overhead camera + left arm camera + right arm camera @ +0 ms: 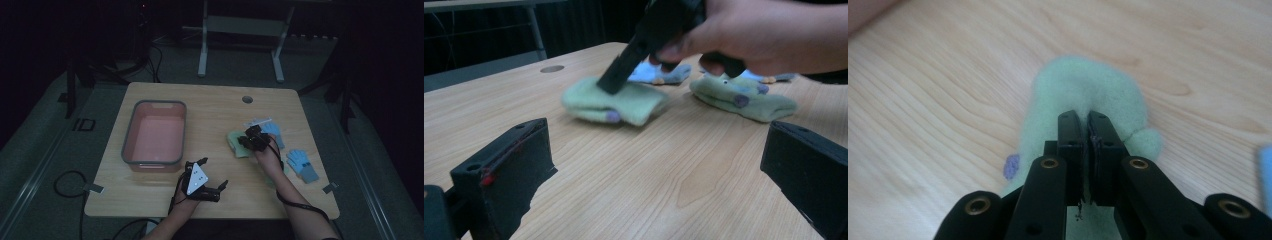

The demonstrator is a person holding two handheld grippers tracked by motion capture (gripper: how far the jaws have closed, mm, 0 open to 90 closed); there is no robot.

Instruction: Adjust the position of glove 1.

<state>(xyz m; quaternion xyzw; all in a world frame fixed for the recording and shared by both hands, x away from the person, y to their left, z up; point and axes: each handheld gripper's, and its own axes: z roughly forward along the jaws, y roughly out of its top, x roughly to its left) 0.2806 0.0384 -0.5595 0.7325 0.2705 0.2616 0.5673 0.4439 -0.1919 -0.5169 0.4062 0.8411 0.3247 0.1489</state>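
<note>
A pale green sock (233, 143) with a purple spot lies folded on the wooden table (210, 110) right of centre. My right gripper (246, 142) points down onto it. In the right gripper view the jaws stand together, tips (1085, 117) pinching the fluffy green sock (1083, 82). From the left gripper view the right gripper (610, 84) presses into that green sock (634, 105), and a second green sock (744, 102) lies under the hand. My left gripper (215, 173) rests near the front edge, open (656, 150), with bare wood between its jaws.
A pink bin (131, 135) with a grey rim stands at the table's left. One blue sock (272, 130) lies just behind the right hand, another (303, 165) near the right edge. A round cable hole (247, 99) sits at the back of the table.
</note>
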